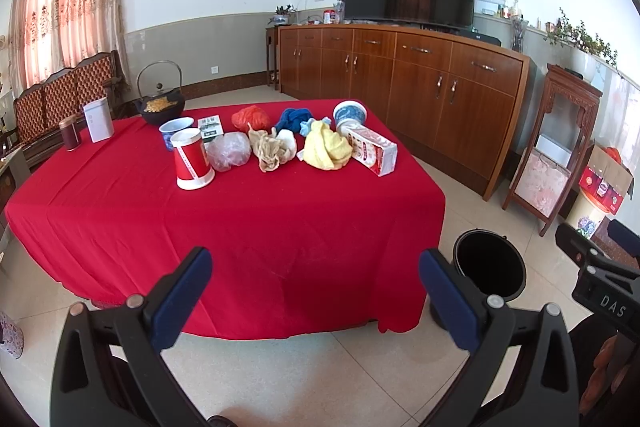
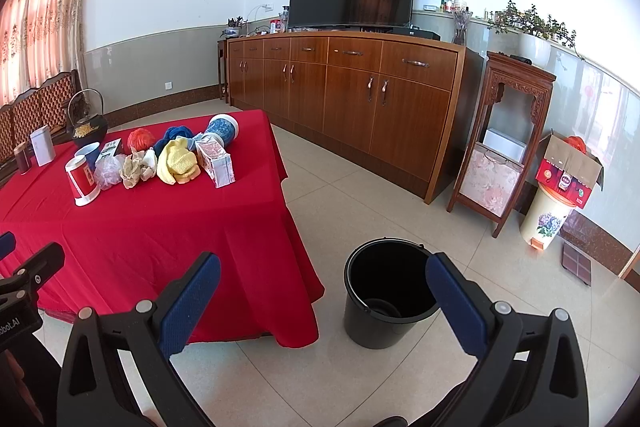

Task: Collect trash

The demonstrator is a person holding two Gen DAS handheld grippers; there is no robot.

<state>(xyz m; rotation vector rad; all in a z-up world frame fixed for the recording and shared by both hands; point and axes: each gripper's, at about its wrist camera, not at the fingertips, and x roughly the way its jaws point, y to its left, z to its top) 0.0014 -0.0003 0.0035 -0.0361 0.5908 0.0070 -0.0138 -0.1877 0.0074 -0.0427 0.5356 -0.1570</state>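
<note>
In your left view, the left gripper (image 1: 316, 287) has its two blue pads wide apart and holds nothing. It hangs low, in front of the table (image 1: 240, 219) with the red cloth. All the trash sits in a bunch at the far end of the table: a red cup (image 1: 193, 159), a clear bag (image 1: 230, 151), a tan wad (image 1: 270, 150), a yellow cloth (image 1: 326, 147), a carton (image 1: 372, 150) lying on its side, a red bag (image 1: 251, 118), a blue cloth (image 1: 295, 119) and a blue bowl (image 1: 350, 115). None of it is picked up yet, so you look to be at the very start. The black bucket (image 1: 490, 267) stands on the floor just beside the right corner of the table. A kettle (image 1: 162, 105) at the back has something yellow in it. In your right view, the right gripper (image 2: 322, 291) is open too, and empty, low and near the bucket (image 2: 390, 291). You can see into the bucket here. It looks empty, only its dark bottom shows. The trash is well apart from both grippers. Next, I think you need to reach up and across the table to one piece, maybe the carton (image 2: 216, 163) on the bucket side, close on it, then carry it over the bucket and let go.
</note>
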